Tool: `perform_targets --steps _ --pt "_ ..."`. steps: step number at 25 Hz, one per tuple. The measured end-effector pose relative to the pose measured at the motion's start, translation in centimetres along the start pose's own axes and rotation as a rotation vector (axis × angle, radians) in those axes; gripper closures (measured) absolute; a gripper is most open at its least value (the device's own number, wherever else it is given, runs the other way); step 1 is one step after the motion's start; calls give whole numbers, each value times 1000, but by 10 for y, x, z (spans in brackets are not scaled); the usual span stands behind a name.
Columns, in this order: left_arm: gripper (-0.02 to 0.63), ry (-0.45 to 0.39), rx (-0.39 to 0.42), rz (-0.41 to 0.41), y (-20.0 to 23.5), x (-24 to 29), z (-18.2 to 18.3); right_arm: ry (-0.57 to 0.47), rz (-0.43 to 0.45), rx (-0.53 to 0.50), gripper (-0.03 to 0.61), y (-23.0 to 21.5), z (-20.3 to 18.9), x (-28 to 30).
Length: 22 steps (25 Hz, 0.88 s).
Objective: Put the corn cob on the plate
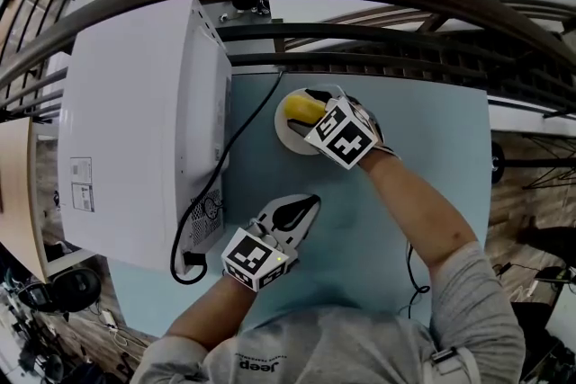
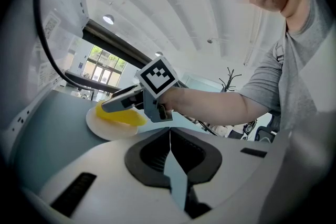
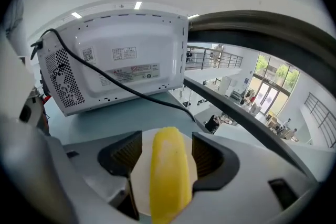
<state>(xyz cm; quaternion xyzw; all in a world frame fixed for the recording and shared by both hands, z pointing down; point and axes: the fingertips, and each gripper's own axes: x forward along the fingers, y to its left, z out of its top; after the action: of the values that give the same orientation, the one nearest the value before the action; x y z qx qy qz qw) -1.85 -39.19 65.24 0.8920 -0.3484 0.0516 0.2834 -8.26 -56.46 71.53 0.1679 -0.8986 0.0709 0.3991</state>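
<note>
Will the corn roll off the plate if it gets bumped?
Probably it could roll: the corn cob looks round and smooth, lying loose between open fingers. The plate looks shallow, so little would stop it.

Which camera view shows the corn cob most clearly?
Right gripper view: the corn cob lies close and large on the plate. The head view shows only one end, the left gripper view a small side part.
</note>
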Motion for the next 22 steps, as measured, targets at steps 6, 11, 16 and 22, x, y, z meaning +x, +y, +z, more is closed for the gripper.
perform_targets --steps 6,11,16,22 --pt "594 -14 19 11 -10 -12 10 -52 -45 23 275 1 12 -36" --pt "594 -29 49 23 -21 -29 19 -107 -79 25 275 9 23 -67" --pt "594 -54 91 45 -35 -47 38 -160 -86 62 276 20 31 -106" --pt "594 -93 128 56 -52 -79 61 -254 -80 171 365 40 47 -150"
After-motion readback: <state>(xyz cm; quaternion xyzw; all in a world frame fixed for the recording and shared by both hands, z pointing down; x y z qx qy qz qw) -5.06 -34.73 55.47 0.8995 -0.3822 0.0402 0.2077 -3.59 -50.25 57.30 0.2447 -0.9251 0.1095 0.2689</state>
